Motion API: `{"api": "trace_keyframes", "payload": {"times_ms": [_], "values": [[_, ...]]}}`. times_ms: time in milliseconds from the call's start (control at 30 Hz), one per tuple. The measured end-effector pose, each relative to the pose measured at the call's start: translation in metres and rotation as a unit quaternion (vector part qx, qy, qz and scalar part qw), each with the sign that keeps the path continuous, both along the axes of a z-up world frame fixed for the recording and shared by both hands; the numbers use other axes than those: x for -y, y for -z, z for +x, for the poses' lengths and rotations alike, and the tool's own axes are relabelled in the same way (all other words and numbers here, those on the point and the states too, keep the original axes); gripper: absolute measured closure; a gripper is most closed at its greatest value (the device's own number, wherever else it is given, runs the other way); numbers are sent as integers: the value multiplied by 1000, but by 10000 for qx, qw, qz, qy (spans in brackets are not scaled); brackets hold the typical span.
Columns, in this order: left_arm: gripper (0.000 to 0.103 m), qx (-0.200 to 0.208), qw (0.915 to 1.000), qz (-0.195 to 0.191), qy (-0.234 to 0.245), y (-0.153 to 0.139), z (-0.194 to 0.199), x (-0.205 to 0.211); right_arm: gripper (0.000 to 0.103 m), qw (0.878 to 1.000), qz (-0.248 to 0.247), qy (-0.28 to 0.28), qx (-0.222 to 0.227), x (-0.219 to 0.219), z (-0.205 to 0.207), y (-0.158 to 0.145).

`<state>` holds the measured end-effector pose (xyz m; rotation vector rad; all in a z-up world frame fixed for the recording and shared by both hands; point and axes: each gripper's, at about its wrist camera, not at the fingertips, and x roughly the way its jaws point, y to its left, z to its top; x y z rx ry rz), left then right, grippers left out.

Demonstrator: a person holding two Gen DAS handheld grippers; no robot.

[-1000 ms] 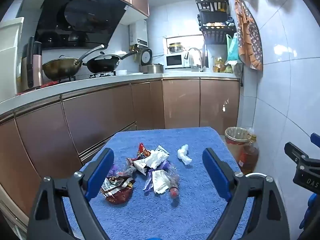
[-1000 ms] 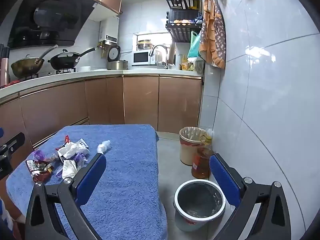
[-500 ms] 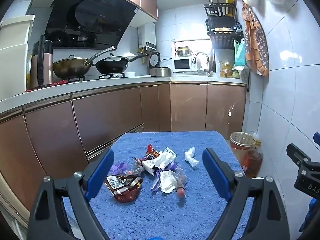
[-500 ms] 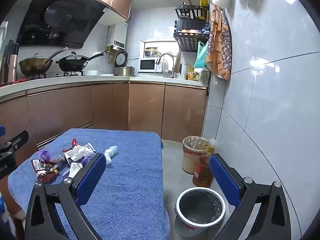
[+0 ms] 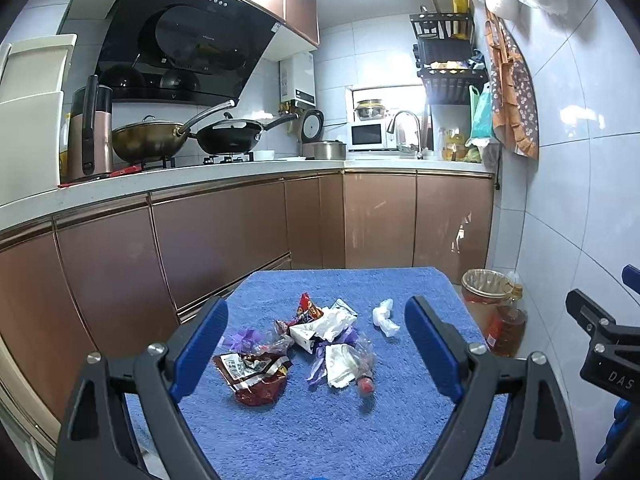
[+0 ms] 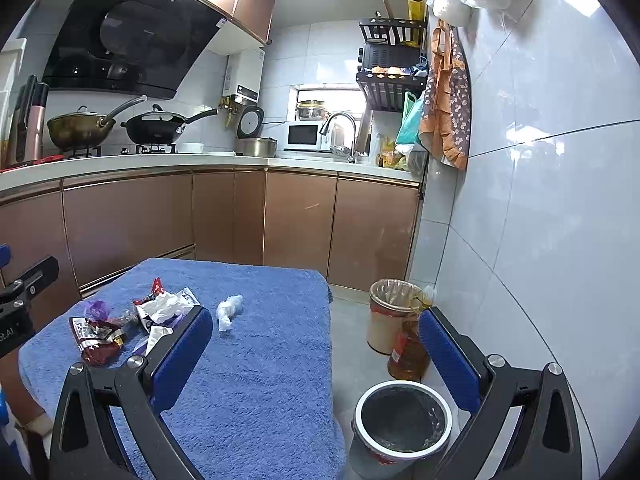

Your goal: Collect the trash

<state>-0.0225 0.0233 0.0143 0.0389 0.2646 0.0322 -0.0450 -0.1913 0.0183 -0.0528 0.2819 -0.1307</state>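
Note:
Trash lies in a loose heap on a blue towel-covered table point(image 5: 320, 432) point(image 6: 260, 380): a dark red snack bag point(image 5: 256, 376) point(image 6: 98, 340), white crumpled wrappers point(image 5: 324, 322) point(image 6: 164, 306), a purple wrapper point(image 5: 244, 338), a clear bottle with a red cap point(image 5: 362, 374). A white tissue wad point(image 5: 384, 316) point(image 6: 229, 310) lies apart to the right. My left gripper point(image 5: 316, 344) hovers open above the near side of the heap, holding nothing. My right gripper point(image 6: 316, 356) is open over the table's right edge, empty. A grey bin with a white rim point(image 6: 402, 420) stands on the floor below it.
A second bin with a plastic liner point(image 6: 390, 312) point(image 5: 484, 292) and an oil bottle point(image 6: 408, 356) stand by the tiled wall. Brown kitchen cabinets point(image 5: 224, 248) with a counter, woks and a sink run behind and to the left of the table.
Both views have tilted up and drawn back slightly, so the table and trash sit lower in frame. Both grippers stay open and empty; the trash has not moved.

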Motion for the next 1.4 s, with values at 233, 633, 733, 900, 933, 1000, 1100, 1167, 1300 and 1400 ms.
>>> {"api": "trace_keyframes", "payload": {"times_ms": [233, 633, 733, 900, 933, 1000, 1100, 1167, 1300, 1400], "values": [[13, 9, 10000, 1, -6, 2, 0, 1, 0, 10000, -39, -38, -2, -3, 1, 0], [13, -6, 10000, -16, -18, 5, -3, -3, 0, 9999, -54, -93, -14, -6, 2, 6], [13, -25, 10000, -45, -32, 6, -3, -6, 0, 9999, -53, -99, -17, -6, 2, 6], [13, -80, 10000, -50, -23, 9, -1, -5, 0, 9999, -79, -96, -21, -6, 1, 5], [13, -84, 10000, -46, -17, 9, -1, -5, 0, 9999, -84, -87, -14, -7, 2, 4], [13, -86, 10000, -50, -8, 10, -2, -4, 0, 9999, -96, -79, 4, -7, 2, 4], [13, -60, 10000, -41, -3, 10, -2, -3, 0, 9999, -141, -63, 23, -8, 2, 2], [13, -33, 10000, -36, 0, 10, -2, -1, 0, 9998, -174, -44, 52, -10, 1, 4], [13, -40, 10000, -32, 20, 11, 1, 1, 0, 9998, -192, -26, 102, -10, 1, 5], [13, -135, 9999, -6, 71, 14, 8, 2, 0, 9998, -212, 8, 64, -9, 5, 7]]}}
